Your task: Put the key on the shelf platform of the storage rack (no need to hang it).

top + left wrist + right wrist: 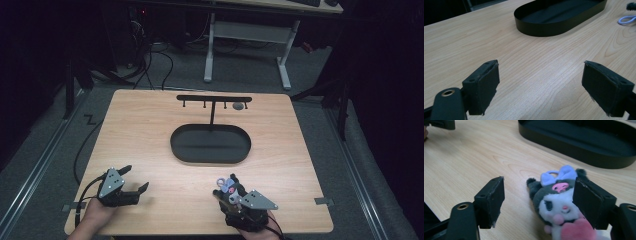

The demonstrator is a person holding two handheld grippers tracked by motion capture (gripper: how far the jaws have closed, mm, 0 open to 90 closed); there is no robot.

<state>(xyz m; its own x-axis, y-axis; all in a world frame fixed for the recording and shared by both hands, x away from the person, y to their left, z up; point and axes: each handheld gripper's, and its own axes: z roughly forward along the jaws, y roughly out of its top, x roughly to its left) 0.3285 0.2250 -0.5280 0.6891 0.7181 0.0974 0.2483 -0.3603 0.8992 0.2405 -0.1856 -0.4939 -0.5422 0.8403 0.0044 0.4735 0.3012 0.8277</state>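
Wood table bears a tray. Right gripper gapes around the plush, off-centre; centre it, then squeeze. Left gripper gapes empty.

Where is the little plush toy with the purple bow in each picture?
High view: the plush toy lies near the table's front edge, right of centre, at the right gripper.
Left gripper view: its pale purple loop peeks in at the far right edge.
Right gripper view: it lies face up in the lower middle, between the open fingers.
Shared landmark: the black oval tray lies beyond the toy.
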